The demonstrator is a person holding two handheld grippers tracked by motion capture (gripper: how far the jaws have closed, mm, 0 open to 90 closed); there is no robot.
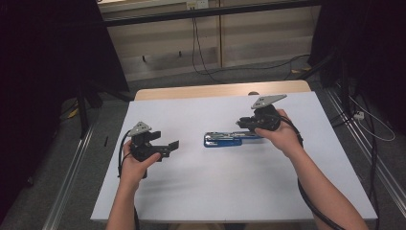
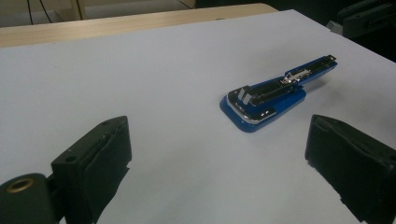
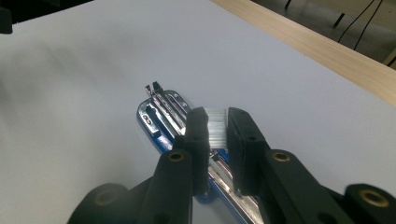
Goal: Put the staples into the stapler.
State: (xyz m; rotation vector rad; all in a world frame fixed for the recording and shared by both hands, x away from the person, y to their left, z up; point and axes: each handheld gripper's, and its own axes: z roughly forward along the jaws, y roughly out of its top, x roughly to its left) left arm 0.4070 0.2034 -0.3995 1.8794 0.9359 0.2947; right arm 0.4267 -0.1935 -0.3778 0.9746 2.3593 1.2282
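Note:
A blue stapler (image 1: 222,139) lies swung open and flat on the white table top (image 1: 201,191), its metal staple channel facing up. My right gripper (image 1: 242,124) hovers over the stapler's right half. In the right gripper view that gripper (image 3: 216,116) is shut on a short silvery strip of staples (image 3: 216,129), just above the stapler's channel (image 3: 161,112). My left gripper (image 1: 166,142) is held to the left of the stapler, apart from it. The left gripper view shows its jaws (image 2: 217,133) wide open with nothing between them, and the stapler (image 2: 268,100) lies ahead.
The white sheet covers a wooden table whose bare far edge (image 1: 220,89) shows at the back. Cables (image 1: 201,57) run over the floor behind it. Metal rails (image 1: 72,167) flank the table on both sides.

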